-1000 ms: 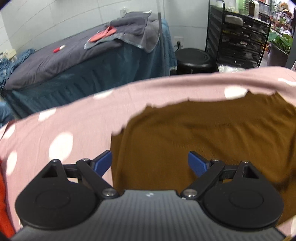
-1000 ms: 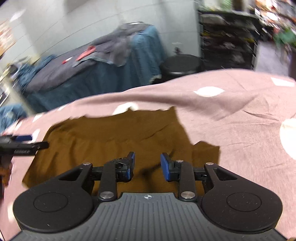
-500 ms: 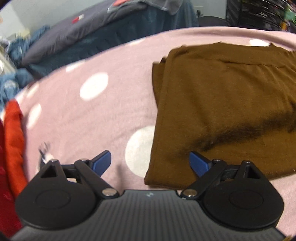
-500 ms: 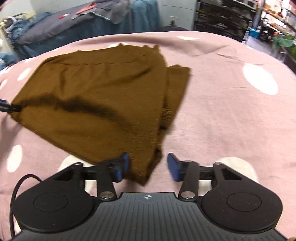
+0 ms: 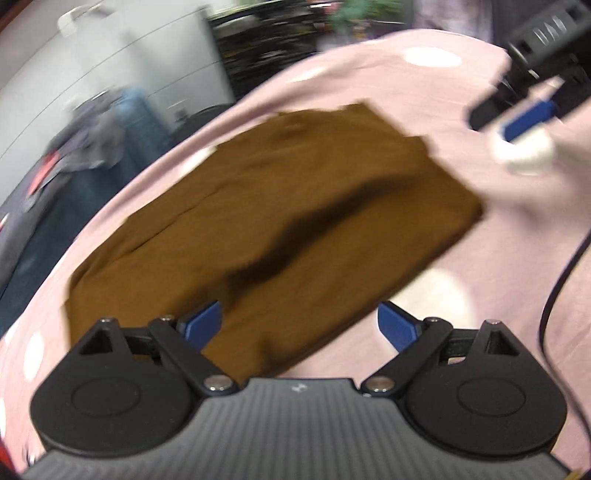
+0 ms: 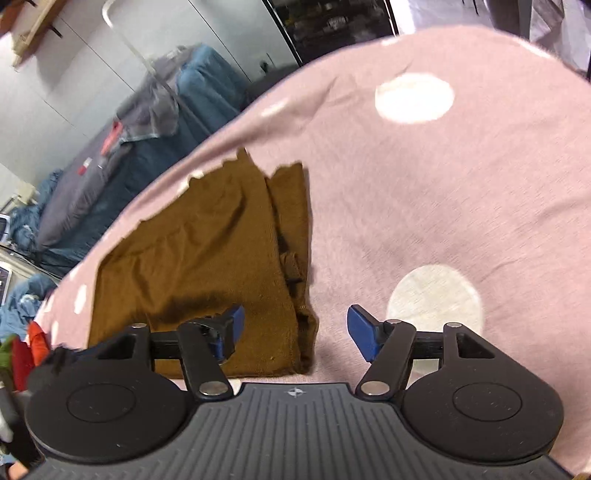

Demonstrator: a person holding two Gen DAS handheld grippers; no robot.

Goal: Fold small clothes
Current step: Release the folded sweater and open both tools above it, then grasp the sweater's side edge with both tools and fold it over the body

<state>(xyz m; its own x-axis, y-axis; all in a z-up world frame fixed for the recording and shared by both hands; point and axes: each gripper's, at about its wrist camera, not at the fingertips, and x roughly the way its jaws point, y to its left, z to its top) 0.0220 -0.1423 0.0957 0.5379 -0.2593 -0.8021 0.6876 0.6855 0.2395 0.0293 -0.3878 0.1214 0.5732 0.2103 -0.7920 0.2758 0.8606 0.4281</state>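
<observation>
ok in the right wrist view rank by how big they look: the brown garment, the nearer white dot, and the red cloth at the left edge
1. Brown folded garment
2. Nearer white dot
3. Red cloth, though the frame edge crops it.

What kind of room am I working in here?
Likely an indoor workroom or lab, not a home: a pink dotted cloth holding the brown garment, a blue-draped table piled with clothes, and black shelving.

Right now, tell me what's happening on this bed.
A person with a handheld gripper in each hand is folding a brown garment on the pink spotted cover. The garment lies partly folded. The left gripper and right gripper are both open, poised at the garment's near edge, gripping nothing.
</observation>
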